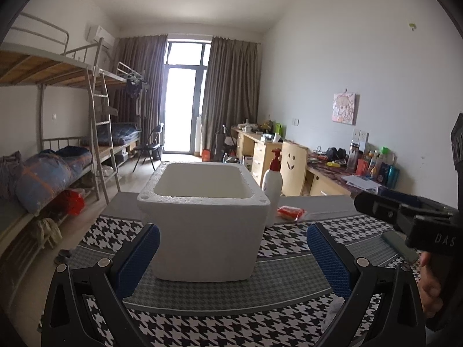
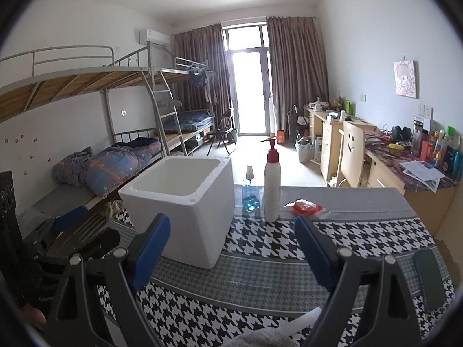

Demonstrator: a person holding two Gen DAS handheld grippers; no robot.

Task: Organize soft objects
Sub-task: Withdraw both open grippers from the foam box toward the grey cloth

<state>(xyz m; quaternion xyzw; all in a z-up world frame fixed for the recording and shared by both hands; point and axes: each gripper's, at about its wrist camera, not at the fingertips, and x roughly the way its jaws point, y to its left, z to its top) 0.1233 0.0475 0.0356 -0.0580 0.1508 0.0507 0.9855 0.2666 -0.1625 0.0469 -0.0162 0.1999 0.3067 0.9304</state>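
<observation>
A white foam box (image 1: 202, 222) stands open-topped on the houndstooth table cloth (image 1: 289, 248), just ahead of my left gripper (image 1: 233, 228). That gripper is open, its blue pads (image 1: 139, 260) wide apart with nothing between them. My right gripper (image 2: 231, 221) is open too and holds nothing; the foam box (image 2: 179, 211) lies ahead of it to the left. A red packet (image 2: 306, 206) in clear wrap lies behind, near a white pump bottle (image 2: 272, 185). A pale fuzzy cloth (image 2: 260, 338) shows at the bottom edge, under the right gripper.
A blue spray bottle (image 2: 250, 193) stands behind the box. A dark flat case (image 2: 428, 277) lies at the table's right side. The right gripper (image 1: 405, 217) and a hand (image 1: 431, 286) show at the right. Bunk beds (image 2: 101, 159) stand left and a cluttered desk (image 2: 405, 156) right.
</observation>
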